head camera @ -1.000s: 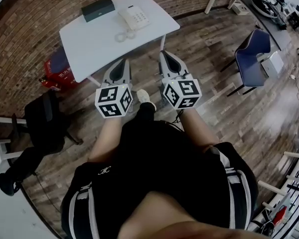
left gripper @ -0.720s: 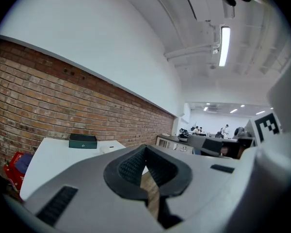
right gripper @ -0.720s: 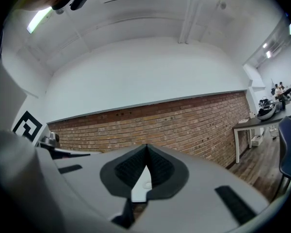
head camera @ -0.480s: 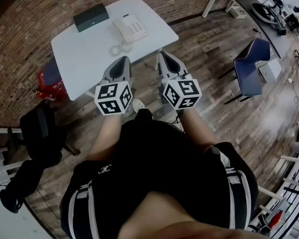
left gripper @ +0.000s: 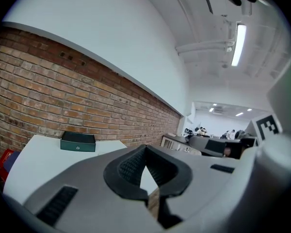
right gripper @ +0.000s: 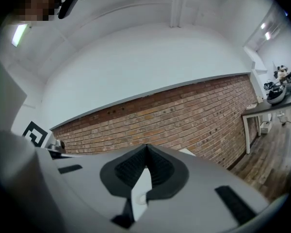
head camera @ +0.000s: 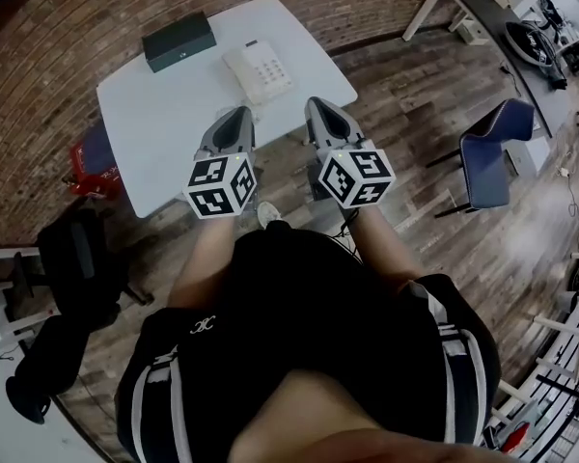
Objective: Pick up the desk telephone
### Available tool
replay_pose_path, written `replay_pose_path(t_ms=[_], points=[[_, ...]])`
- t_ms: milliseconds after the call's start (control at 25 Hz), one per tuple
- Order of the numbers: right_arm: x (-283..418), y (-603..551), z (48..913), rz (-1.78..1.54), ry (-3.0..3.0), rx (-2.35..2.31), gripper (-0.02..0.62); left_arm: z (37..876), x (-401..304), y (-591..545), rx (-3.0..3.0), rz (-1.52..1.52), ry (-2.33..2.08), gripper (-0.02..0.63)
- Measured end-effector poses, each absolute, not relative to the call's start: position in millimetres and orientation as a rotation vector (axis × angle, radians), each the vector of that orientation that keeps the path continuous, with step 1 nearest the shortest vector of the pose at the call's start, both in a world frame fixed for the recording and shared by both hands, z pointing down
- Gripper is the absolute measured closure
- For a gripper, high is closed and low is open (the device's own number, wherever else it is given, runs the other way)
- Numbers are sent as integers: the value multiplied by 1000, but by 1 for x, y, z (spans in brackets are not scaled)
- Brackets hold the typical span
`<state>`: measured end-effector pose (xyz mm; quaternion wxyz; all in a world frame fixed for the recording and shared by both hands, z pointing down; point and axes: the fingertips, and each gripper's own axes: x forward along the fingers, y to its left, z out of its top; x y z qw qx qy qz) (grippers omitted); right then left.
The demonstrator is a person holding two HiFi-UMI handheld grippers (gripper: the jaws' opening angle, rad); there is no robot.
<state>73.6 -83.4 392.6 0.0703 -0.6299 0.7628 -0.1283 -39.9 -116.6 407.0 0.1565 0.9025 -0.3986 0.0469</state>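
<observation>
The white desk telephone [head camera: 259, 71] lies on the white table [head camera: 154, 133], near its front edge, keypad up. My left gripper [head camera: 238, 113] is shut and empty, its tip over the table's front edge just short of the phone. To the phone's lower right, my right gripper [head camera: 317, 103] is also shut and empty, by the table's front right edge. In the left gripper view the shut jaws [left gripper: 145, 147] hide the phone; only the table [left gripper: 34, 159] shows. The right gripper view has its shut jaws [right gripper: 146, 146] against the brick wall [right gripper: 184, 115].
A dark green box [head camera: 179, 40] [left gripper: 77, 141] sits at the table's far side by the brick wall. A blue chair [head camera: 492, 152] stands to the right, a red bag [head camera: 89, 157] and a black chair [head camera: 77, 249] to the left. A dark desk [head camera: 492, 13] is far right.
The table and phone have come nearer in the head view as both grippers moved forward together. Their tips now reach the table's front edge. Both jaws stayed shut.
</observation>
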Motion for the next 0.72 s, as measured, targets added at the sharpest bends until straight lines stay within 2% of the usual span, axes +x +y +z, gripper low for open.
replay_pose_path(t_ms=[560, 720], points=[[118, -204, 398, -403, 2321, -1905, 597, 415, 6, -236, 2547, 150, -1114, 604], [115, -229, 410, -444, 2360, -1896, 597, 426, 0, -255, 2503, 178, -1125, 604]])
